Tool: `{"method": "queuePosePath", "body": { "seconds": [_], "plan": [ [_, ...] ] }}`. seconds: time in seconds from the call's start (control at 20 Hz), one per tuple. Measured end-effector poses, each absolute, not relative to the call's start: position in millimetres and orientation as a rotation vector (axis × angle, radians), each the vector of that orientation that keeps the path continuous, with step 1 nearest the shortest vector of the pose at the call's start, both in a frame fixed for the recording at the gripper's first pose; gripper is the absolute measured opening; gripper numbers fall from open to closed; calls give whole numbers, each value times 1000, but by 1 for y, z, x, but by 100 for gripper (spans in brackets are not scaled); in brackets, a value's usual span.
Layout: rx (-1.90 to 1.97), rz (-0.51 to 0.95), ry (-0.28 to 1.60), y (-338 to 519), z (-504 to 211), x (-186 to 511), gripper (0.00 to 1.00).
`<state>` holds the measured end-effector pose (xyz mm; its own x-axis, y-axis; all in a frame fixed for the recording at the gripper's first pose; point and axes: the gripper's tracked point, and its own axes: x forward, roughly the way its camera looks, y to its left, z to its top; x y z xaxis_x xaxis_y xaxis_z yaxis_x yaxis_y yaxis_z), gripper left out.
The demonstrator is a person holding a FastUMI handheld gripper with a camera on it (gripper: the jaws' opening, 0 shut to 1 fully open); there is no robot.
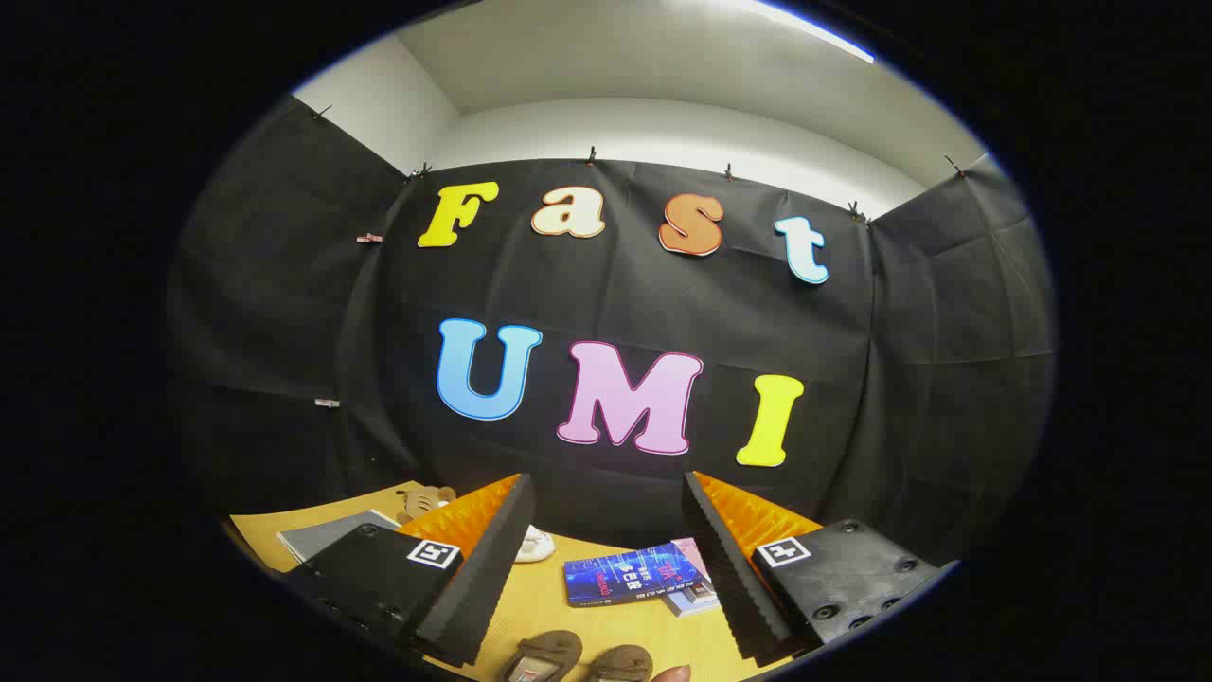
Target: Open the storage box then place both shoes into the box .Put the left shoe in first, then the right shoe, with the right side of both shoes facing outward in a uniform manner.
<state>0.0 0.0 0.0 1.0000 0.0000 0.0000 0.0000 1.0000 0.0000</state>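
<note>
Shoes (579, 655) on table (540, 606) — between parted jaws — untouched.

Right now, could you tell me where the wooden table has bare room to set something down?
Gripper jaws are open, holding nothing. The widest bare patch of light wooden table lies between them, bordered by the blue book ahead and two brown shoes below. It is crowded where the pink book overlaps the blue one, beside the right finger.

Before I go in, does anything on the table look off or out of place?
Nothing spilled or damaged. The tongs are open and empty above the table. Two brown shoes lie between them, a fingertip beside the shoes, and books sit loosely stacked beyond.
</note>
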Motion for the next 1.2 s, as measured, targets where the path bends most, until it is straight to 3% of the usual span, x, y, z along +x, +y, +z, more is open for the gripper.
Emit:
{"method": "queuePosePath", "body": {
  "seconds": [0.95,1.1,1.2],
  "plan": [
    [8,58,7,17,-2,-5,98],
    [69,178,31,45,-6,0,98],
    [208,373,130,89,-23,-3,97]
  ]
}}
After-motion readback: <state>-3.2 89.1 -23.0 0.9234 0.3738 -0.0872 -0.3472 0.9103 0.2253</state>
